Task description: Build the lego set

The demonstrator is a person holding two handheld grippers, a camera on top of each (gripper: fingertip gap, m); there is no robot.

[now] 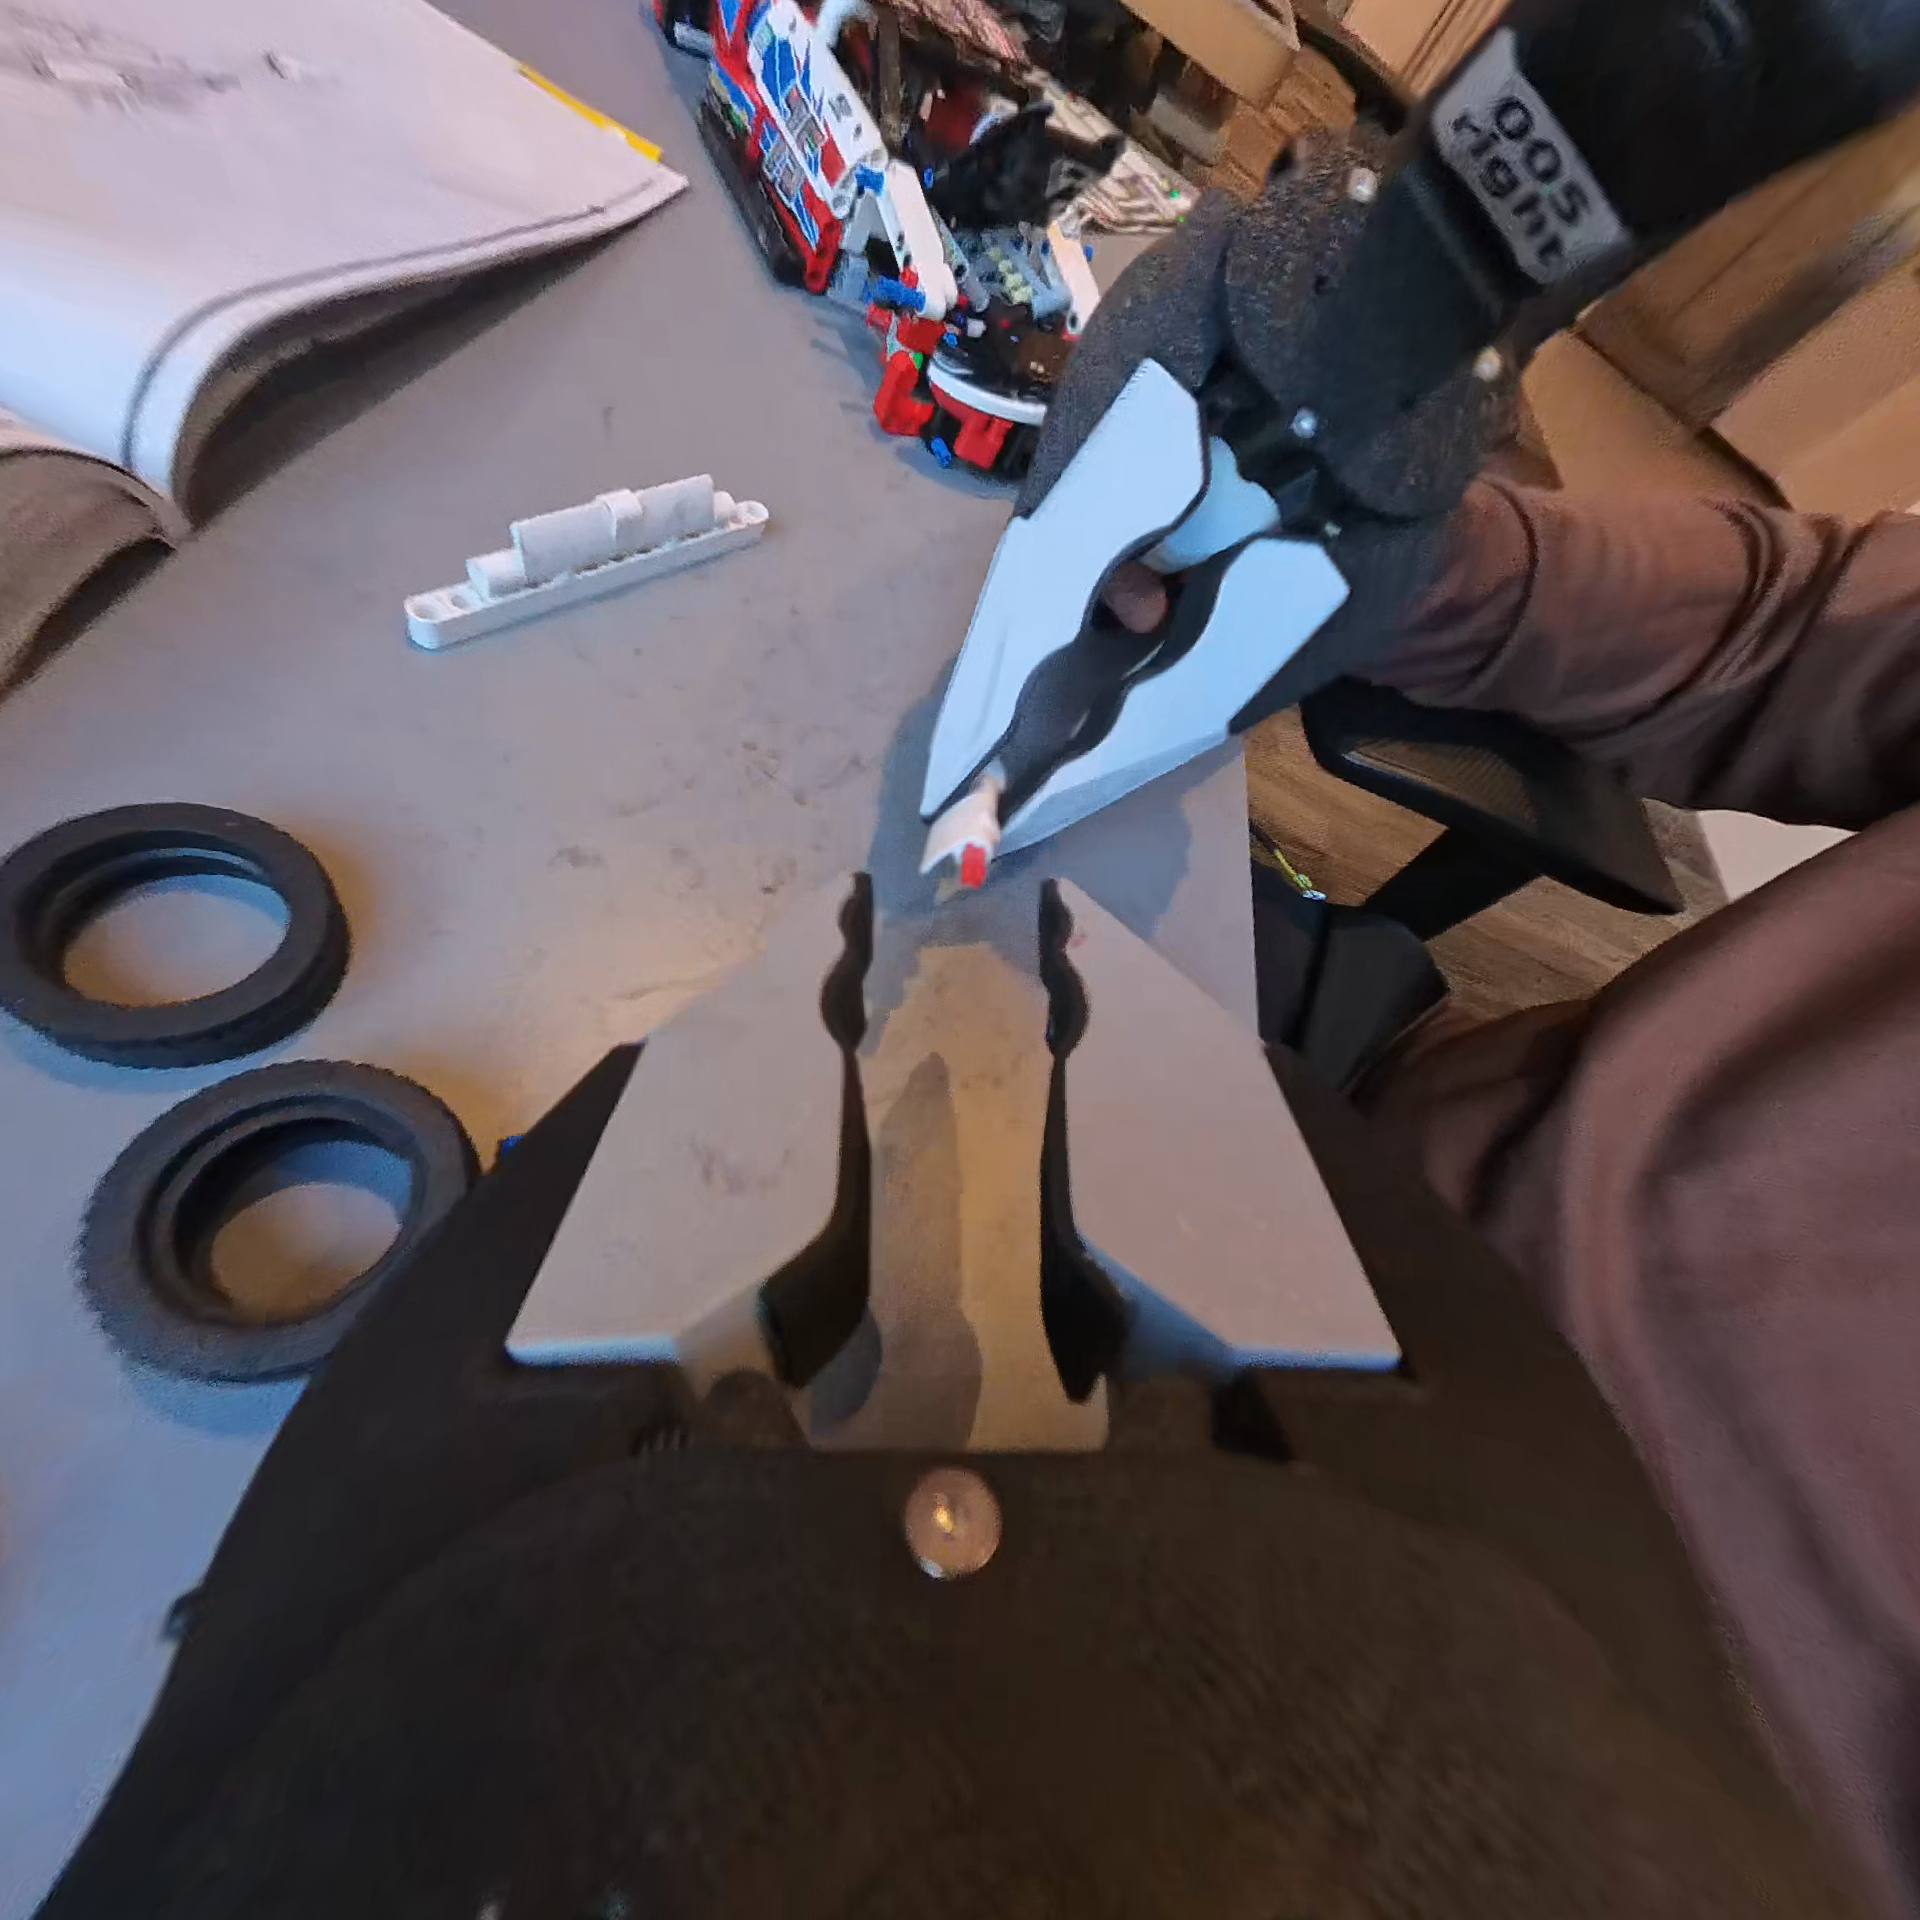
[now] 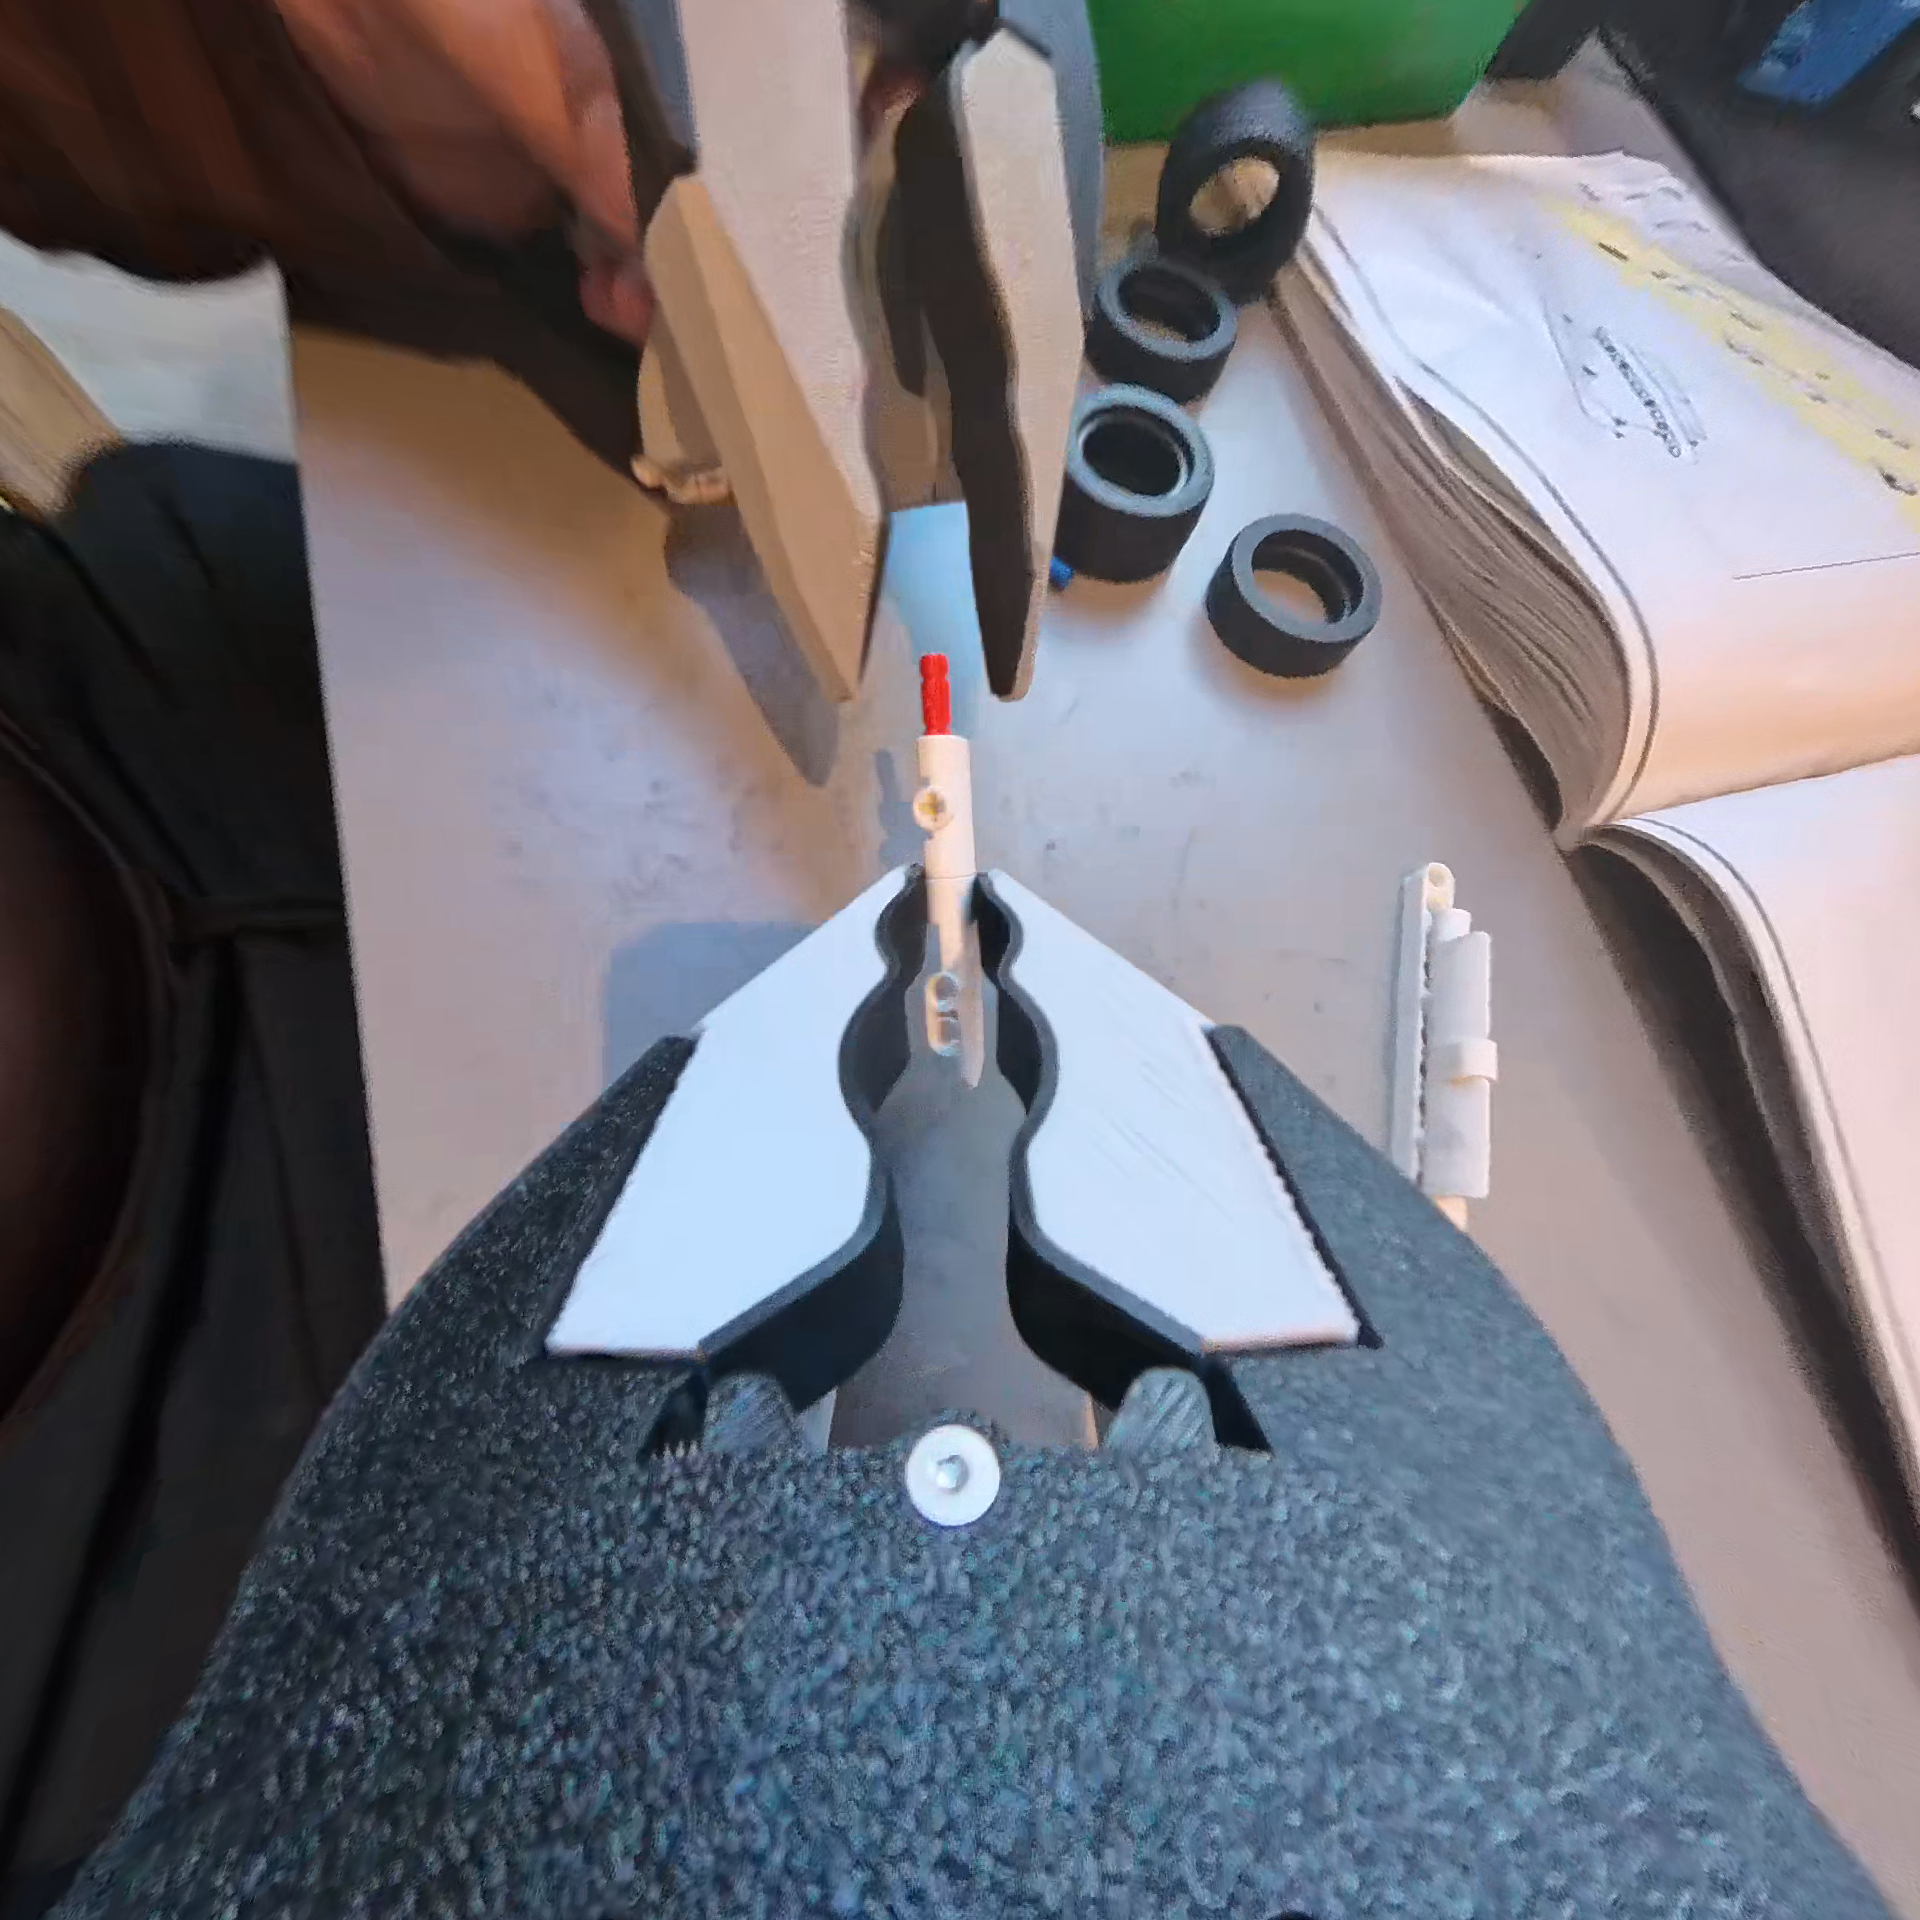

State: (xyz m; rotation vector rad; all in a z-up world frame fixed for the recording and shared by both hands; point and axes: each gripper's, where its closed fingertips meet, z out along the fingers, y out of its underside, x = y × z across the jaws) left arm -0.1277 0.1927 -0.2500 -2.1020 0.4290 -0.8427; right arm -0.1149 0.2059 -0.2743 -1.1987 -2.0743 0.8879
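Right wrist view, left to right: left gripper [image 2: 930, 665] upper centre, fingers spread, holding nothing. Centre: right gripper [image 2: 948, 883] pinching white lego piece [image 2: 945, 821], red pin [image 2: 934, 691] at its tip, above grey table [image 2: 520, 727]. Right: black tyres [image 2: 1294, 597], white beam assembly [image 2: 1439, 1029], open instruction booklet [image 2: 1662, 416], print illegible. Label on the right gripper body, not transcribed.

Soft, fairly bright light lands on the pale grey surface [image 1: 644, 790] with a warm patch near its right edge and faint shadows under the black rubber tyres [image 1: 171, 935], while wide-angle bending and blur smear both views' edges.
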